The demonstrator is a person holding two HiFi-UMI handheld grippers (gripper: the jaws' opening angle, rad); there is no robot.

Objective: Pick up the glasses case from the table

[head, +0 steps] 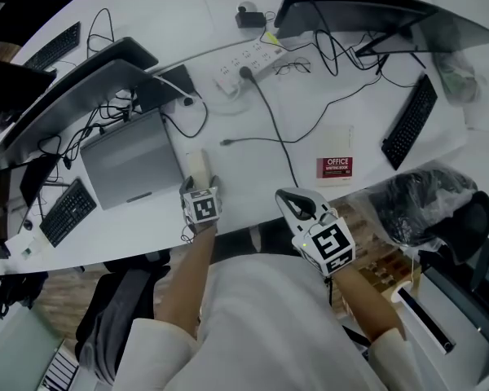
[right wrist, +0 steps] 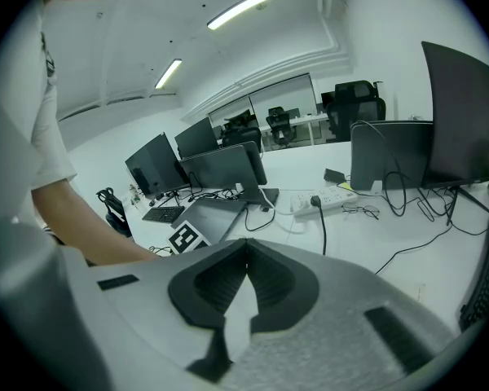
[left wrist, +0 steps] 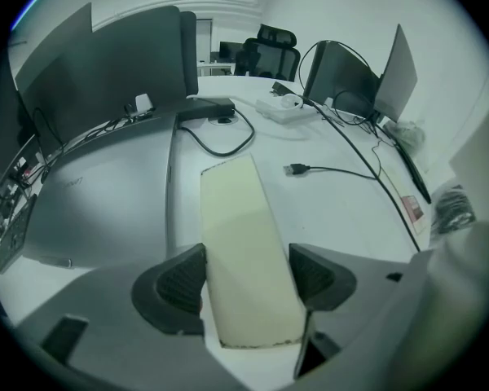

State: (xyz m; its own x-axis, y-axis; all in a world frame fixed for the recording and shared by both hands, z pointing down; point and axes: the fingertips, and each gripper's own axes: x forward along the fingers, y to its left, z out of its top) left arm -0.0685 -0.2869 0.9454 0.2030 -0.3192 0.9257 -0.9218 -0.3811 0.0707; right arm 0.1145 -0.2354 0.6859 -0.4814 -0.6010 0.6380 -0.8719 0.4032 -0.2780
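Note:
The glasses case [left wrist: 244,243] is a long, pale cream box lying flat on the white table [left wrist: 342,210], just right of a grey laptop [left wrist: 106,202]. My left gripper [left wrist: 246,279] points steeply down over its near end. Both dark pads [left wrist: 179,279] meet the case's long sides. From the head view, the case [head: 196,161] sticks out beyond the left gripper [head: 199,182] near the table's front edge. My right gripper [head: 294,203] hovers at the table edge to the right, well apart from the case. Its jaws [right wrist: 246,271] are shut with nothing between them.
The grey laptop [head: 130,165] lies left of the case, with a black cable looping behind it. A loose USB cable [head: 228,142], a white power strip [head: 248,59], spectacles [head: 292,68] and a red booklet [head: 334,168] lie further out. Monitors and keyboards [head: 409,122] ring the table.

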